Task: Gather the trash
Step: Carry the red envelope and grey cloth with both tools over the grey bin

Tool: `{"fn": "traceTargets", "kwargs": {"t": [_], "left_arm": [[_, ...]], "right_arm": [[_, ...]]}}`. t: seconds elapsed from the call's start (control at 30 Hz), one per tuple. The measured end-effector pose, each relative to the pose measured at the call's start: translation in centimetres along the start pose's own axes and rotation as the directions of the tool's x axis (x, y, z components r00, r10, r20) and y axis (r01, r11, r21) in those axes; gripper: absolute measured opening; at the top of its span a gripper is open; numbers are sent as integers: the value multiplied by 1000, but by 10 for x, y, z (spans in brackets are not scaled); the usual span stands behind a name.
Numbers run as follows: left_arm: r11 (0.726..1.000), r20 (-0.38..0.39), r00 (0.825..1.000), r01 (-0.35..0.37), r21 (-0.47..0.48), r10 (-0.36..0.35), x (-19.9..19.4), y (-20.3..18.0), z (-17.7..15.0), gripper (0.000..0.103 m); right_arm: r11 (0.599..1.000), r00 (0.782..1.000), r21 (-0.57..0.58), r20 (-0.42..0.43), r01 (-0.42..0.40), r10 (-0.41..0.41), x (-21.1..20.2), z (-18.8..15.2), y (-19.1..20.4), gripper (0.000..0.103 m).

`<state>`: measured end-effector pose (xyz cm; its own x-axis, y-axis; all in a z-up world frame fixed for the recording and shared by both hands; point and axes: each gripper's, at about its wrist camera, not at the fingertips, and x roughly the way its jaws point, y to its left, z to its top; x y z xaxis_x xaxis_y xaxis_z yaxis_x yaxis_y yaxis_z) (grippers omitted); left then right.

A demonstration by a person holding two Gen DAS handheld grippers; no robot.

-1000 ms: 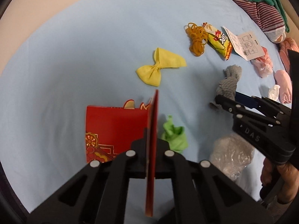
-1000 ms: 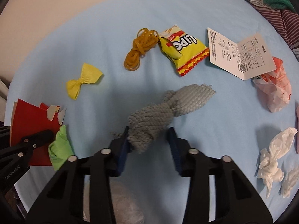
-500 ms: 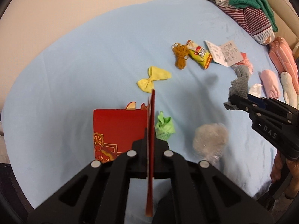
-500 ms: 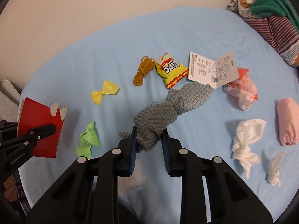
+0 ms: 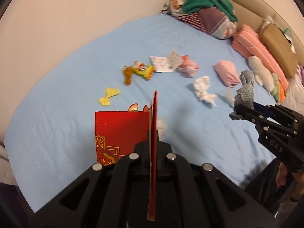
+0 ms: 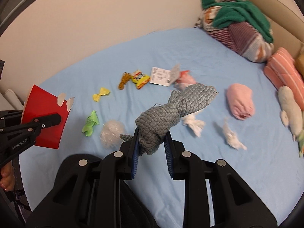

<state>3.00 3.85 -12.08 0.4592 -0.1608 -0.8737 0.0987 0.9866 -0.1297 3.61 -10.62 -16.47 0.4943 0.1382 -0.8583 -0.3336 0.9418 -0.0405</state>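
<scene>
- both grippers have lifted away from the blue sheet (image 6: 190, 60) since the earlier frames; the litter now looks smaller.
- left gripper (image 5: 153, 133), bottom centre, is pressed together on a red envelope (image 5: 121, 127).
- right gripper (image 6: 152, 142), bottom centre, pinches a grey knotted cloth (image 6: 171, 112).
- two pieces in hand, none binned in view.
- left on the sheet mid-frame: yellow bow (image 6: 101, 93), green scrap (image 6: 90, 123), snack wrapper (image 6: 140, 78), white tissues (image 6: 193, 124).

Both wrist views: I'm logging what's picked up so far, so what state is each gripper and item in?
left gripper: shut on red envelope
right gripper: shut on grey knotted cloth
snack wrapper: lying on blue sheet
white tissue: crumpled, on sheet
</scene>
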Motion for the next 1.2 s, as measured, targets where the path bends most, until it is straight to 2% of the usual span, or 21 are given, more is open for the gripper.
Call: {"fn": "traceTargets", "kwargs": {"t": [0.17, 0.3, 0.47, 0.63, 0.77, 0.87, 1.07, 1.2], "left_arm": [[992, 11, 998, 66, 111, -68, -16, -58, -5, 2], [965, 12, 992, 122, 233, -129, -27, -117, -10, 2], [900, 3, 977, 197, 388, -215, -42, -200, -18, 2], [809, -41, 951, 282, 515, -306, -54, -285, -29, 2], [713, -89, 925, 344, 611, -370, -66, -357, -41, 2], [623, -133, 902, 384, 681, -410, -75, -414, -52, 2], [419, -219, 847, 445, 792, -484, -105, -519, -83, 2], [272, -287, 798, 480, 834, -530, -133, -579, -108, 2]], "right_arm": [[994, 996, 90, 41, 69, -73, -53, -37, -43, 23], [978, 987, 168, 74, 126, -140, -92, -66, -83, 23], [940, 970, 285, 99, 187, -223, -149, -113, -137, 23], [876, 941, 408, 98, 258, -323, -216, -171, -198, 23], [798, 903, 500, 69, 336, -424, -277, -224, -242, 23], [726, 875, 574, 32, 379, -483, -321, -264, -275, 23], [559, 797, 679, -62, 475, -601, -404, -340, -324, 23], [475, 754, 711, -116, 518, -647, -453, -380, -342, 23]]}}
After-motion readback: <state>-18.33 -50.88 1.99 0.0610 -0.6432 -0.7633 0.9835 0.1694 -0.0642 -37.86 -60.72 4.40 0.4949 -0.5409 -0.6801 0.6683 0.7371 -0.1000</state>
